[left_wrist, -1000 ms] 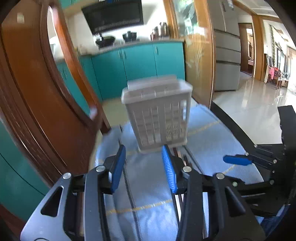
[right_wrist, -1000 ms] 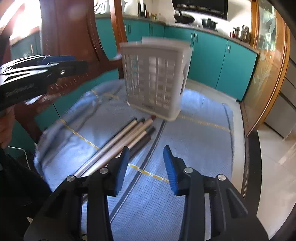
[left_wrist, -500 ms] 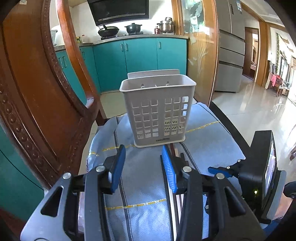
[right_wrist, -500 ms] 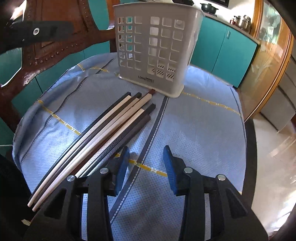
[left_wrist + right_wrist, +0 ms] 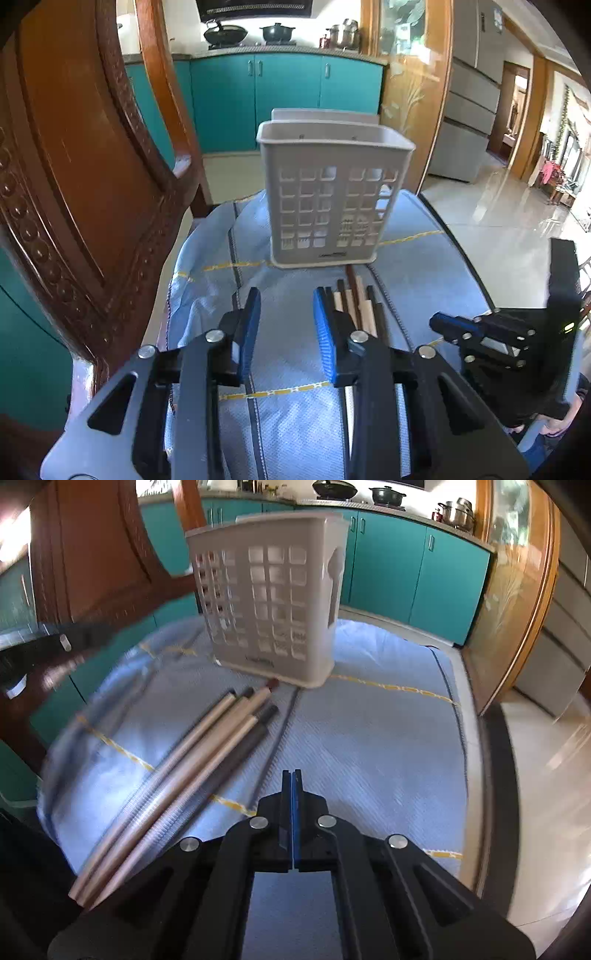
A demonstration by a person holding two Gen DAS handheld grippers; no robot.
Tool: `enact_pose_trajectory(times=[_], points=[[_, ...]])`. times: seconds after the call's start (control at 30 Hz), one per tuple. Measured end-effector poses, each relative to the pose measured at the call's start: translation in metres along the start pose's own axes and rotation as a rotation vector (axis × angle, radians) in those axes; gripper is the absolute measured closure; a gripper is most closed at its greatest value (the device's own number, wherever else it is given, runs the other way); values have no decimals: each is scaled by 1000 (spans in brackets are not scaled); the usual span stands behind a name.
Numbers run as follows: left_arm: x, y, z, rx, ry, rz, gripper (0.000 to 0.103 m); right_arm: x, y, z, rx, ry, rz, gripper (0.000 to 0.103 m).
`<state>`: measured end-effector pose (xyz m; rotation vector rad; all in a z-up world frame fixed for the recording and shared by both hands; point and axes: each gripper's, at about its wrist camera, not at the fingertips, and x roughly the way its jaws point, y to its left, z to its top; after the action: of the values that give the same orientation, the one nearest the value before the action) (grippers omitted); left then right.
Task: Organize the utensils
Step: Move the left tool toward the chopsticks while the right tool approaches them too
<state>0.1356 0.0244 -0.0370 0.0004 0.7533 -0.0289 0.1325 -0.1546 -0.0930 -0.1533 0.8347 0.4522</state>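
A white slotted plastic utensil basket (image 5: 334,192) carries the only lettering in view: a small dark brand mark printed low on its front face, at about 6 o'clock on that face, just above the base. In both wrist views the mark is too small and blurred to read. No other text, numbers or signs are legible anywhere.
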Motion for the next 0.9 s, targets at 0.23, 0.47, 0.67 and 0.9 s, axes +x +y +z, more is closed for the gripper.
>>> enact_pose_trajectory(times=[0.23,0.47,0.67,0.9], points=[[27,1,-5,-22,118,29,74,25,13,10,98,79,148,72],[29,2,-5,-30,125,44,74,41,39,17,51,114,124,75],[34,6,-7,-30,141,49,74,28,23,12,26,155,140,93],[49,-1,-12,-39,203,-16,74,15,0,7,-31,155,37,92]])
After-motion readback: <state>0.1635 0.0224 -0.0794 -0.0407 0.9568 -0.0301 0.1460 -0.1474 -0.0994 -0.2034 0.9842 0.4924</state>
